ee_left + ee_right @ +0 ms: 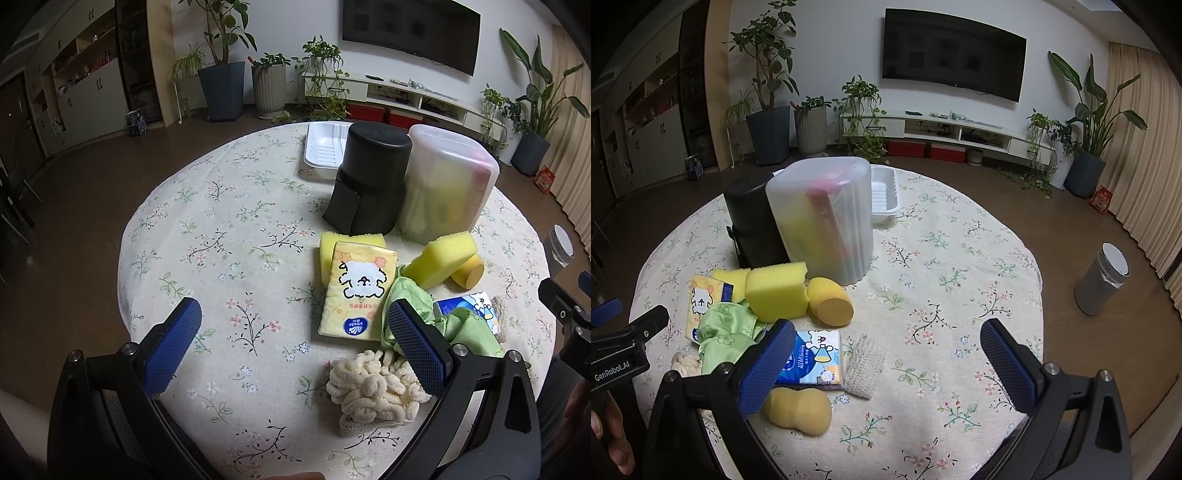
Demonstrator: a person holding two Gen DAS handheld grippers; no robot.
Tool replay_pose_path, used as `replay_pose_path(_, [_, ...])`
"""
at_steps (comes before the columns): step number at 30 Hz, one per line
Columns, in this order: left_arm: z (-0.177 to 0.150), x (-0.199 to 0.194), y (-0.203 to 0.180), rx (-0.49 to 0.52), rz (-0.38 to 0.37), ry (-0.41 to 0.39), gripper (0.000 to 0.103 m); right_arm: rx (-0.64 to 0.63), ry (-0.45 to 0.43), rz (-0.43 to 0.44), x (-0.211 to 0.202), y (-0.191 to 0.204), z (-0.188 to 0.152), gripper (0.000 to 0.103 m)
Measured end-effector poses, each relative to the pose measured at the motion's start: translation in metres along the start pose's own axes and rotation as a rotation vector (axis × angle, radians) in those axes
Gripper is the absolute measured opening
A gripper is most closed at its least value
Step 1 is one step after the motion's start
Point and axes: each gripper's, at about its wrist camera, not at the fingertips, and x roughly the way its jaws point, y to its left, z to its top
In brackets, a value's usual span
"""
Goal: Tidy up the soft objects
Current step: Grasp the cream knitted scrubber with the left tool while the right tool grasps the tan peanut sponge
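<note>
Lying flat, yellow tissue pack point(356, 291) points lengthwise toward black container point(369, 181).

Worktop cloth point(229, 221): cream with small floral sprigs. Sponges point(443, 264): yellow. Tissue pack point(356, 291): pale yellow, white cartoon dog. Second tissue pack point(812, 360): blue and white. Cloth point(726, 332): light green, flower print. Canister point(373, 177): black. Tray point(325, 147): white. Hand-held gripper pads point(173, 347): blue.

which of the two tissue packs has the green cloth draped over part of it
The blue tissue pack, beside the knitted pad: the green cloth covers its lower corner. The yellow pack with the white dog only borders the cloth.
</note>
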Motion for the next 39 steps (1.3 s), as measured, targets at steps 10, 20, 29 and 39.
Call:
replay_pose_path(10, [-0.013, -0.008, -0.001, 0.039, -0.015, 0.015, 0.103, -0.03, 0.006, 0.022, -0.005, -0.002, -0.009, 0.102])
replay_pose_path(20, [-0.079, 0.0, -0.008, 0.144, -0.025, 0.128, 0.103, -0.025, 0.099, 0.149, -0.006, -0.004, -0.056, 0.102])
replay_pose_path(29, [-0.068, 0.017, -0.004, 0.129, -0.105, 0.127, 0.103, -0.083, 0.176, 0.241, 0.024, 0.032, -0.058, 0.092])
replay_pose_path(39, [-0.075, 0.015, -0.024, 0.198, -0.189, 0.156, 0.102, -0.061, 0.256, 0.307, 0.045, 0.036, -0.065, 0.078])
